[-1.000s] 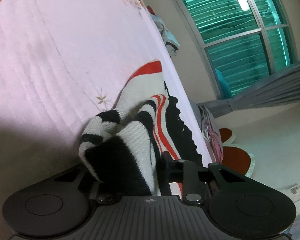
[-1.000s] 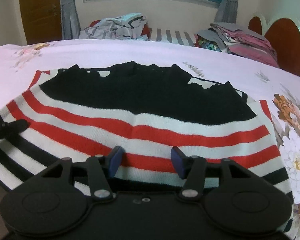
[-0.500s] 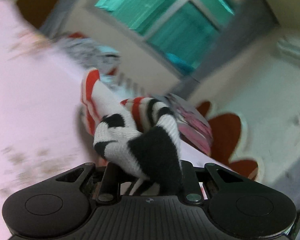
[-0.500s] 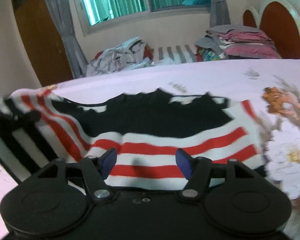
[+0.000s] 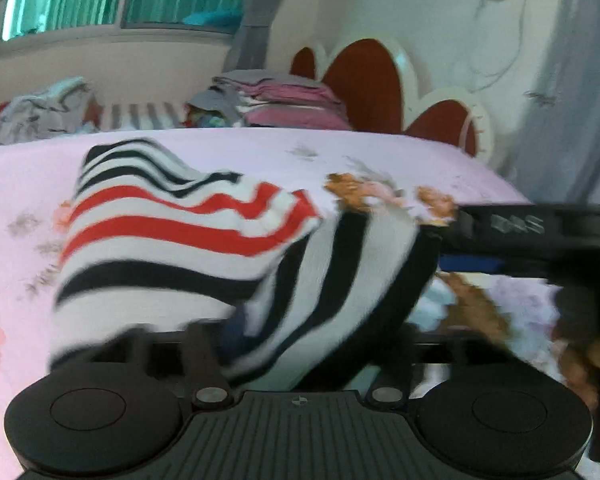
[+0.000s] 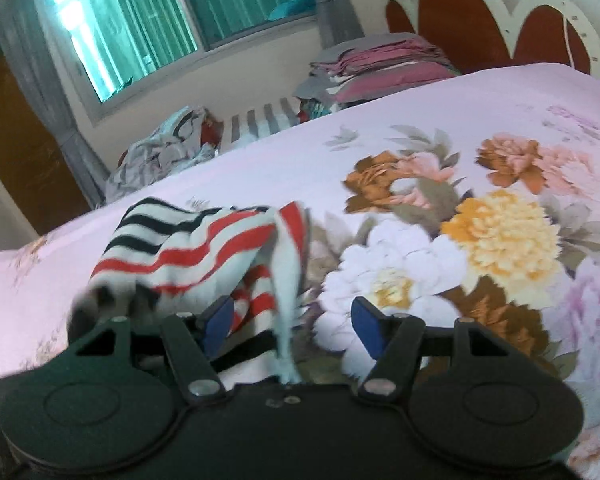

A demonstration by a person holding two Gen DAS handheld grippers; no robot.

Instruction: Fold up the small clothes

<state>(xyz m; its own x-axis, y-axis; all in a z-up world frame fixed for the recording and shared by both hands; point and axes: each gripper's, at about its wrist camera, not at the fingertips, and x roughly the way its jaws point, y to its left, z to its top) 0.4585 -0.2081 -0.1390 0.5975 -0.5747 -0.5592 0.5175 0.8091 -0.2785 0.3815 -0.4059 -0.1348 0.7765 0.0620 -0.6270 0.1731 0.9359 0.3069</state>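
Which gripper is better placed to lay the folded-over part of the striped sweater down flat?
Left. The left gripper has the striped sweater bunched between its fingers, while the right gripper stands open beside the sweater, holding nothing, over the floral bedsheet.

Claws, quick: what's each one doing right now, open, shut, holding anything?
Left claw: shut on the striped sweater.
Right claw: open, gripping nothing; the sweater edge lies loose between its fingers.

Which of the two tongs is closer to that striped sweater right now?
Left. The left tongs have the striped sweater bunched between their fingers. The right tongs stand open at its edge, with cloth between the fingers but not clamped.
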